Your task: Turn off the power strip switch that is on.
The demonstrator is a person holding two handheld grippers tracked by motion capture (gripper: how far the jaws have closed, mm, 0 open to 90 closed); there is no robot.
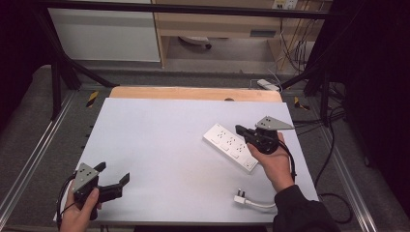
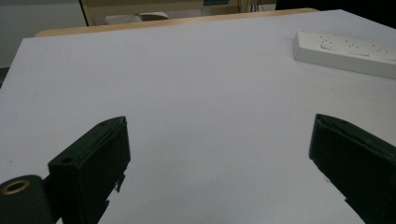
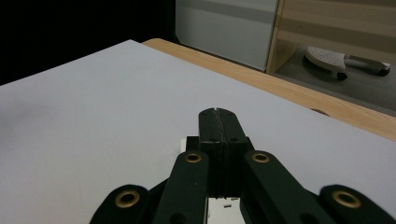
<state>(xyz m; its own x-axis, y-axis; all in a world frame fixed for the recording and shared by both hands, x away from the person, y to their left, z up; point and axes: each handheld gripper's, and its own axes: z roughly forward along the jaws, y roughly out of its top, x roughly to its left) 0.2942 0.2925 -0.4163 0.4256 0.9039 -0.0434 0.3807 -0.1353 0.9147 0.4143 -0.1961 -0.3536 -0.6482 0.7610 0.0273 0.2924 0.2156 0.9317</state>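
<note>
A white power strip point(image 1: 230, 146) lies at an angle on the right part of the white table point(image 1: 159, 145); it also sits at the far right in the left gripper view point(image 2: 345, 51). My right gripper point(image 1: 240, 129) hovers over the strip's far end, jaws pressed together with nothing between them point(image 3: 217, 113). A bit of the strip point(image 3: 219, 203) peeks out beneath the jaws. My left gripper point(image 1: 114, 172) rests near the table's front left corner, jaws spread wide point(image 2: 219, 154) over bare table.
A white plug point(image 1: 240, 197) with its cable point(image 1: 261, 205) lies near the front right edge, by the right sleeve. A wooden strip point(image 1: 193, 93) borders the table's far edge. Black frame bars and loose cables stand beyond the table.
</note>
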